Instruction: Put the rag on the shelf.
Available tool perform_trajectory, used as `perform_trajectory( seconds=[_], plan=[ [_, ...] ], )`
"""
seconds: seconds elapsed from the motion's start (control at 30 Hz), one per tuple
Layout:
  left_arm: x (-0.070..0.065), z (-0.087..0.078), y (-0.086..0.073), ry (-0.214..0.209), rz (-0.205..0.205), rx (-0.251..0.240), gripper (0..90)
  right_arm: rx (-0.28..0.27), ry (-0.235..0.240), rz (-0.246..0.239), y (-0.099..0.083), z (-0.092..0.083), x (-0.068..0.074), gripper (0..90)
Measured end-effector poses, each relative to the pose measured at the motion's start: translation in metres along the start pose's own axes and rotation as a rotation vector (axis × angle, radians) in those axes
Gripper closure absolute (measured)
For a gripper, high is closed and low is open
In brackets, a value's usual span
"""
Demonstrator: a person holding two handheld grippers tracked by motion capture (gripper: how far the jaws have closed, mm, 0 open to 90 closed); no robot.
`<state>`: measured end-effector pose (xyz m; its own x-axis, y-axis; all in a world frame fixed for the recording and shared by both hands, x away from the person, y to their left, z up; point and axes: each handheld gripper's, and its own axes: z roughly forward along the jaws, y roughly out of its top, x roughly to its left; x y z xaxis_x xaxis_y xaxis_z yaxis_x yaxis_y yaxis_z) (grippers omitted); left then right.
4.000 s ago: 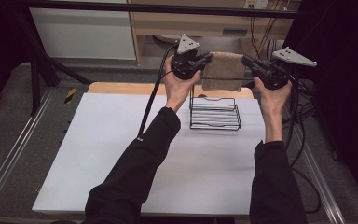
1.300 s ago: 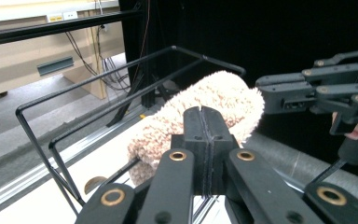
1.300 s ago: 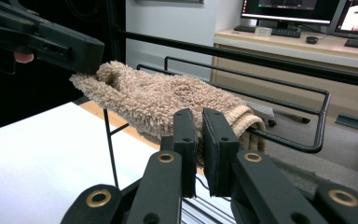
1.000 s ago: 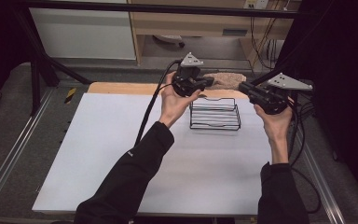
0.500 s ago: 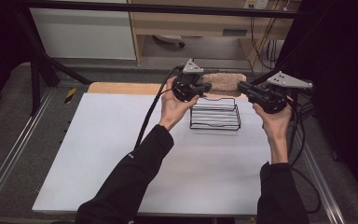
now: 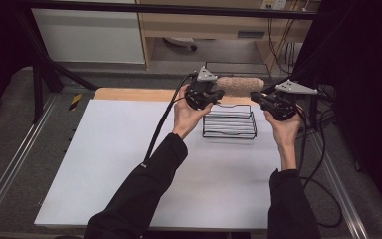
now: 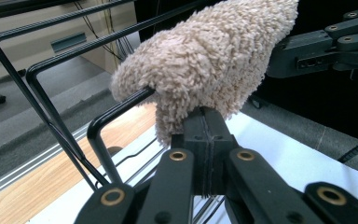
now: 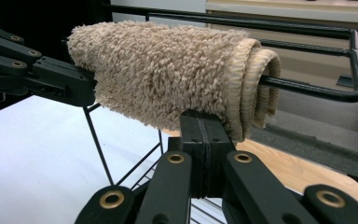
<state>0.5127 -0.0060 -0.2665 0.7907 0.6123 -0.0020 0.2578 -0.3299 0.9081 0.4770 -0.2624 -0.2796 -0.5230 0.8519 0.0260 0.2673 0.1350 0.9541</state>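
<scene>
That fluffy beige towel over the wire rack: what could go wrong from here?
The towel is draped over the top bar of the black wire rack, each end pinched by a shut gripper, left and right. If one pulls harder, the towel could bunch or slide along the bar. The rack looks light, so a tug might tip or drag it across the white table. Loops could also snag on the wire.

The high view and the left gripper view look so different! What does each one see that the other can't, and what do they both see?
High view alone: the person's two hands, the left hand and the right hand, dark sleeves, the whole white table and the floor around it.

Left gripper view alone: up close, its own shut jaws pinching the towel's fluffy edge over a bar.

Both: the beige towel, the black wire rack, the right gripper and the table.
</scene>
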Motion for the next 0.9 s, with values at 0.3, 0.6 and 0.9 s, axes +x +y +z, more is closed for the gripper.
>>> perform_trajectory(
  seconds=[0.3, 0.6, 0.9],
  plan=[
    [-0.005, -0.011, 0.001, -0.015, 0.019, -0.010, 83.8, -0.025, 0.012, -0.006, 0.002, -0.012, 0.004, 86.1],
    [-0.005, -0.027, 0.000, -0.009, 0.000, -0.007, 71.5, -0.036, 0.026, -0.002, 0.009, -0.028, 0.010, 74.6],
    [0.002, -0.046, -0.011, 0.006, -0.035, -0.005, 59.7, -0.034, 0.036, -0.004, 0.010, -0.038, 0.015, 62.4]
  ],
)
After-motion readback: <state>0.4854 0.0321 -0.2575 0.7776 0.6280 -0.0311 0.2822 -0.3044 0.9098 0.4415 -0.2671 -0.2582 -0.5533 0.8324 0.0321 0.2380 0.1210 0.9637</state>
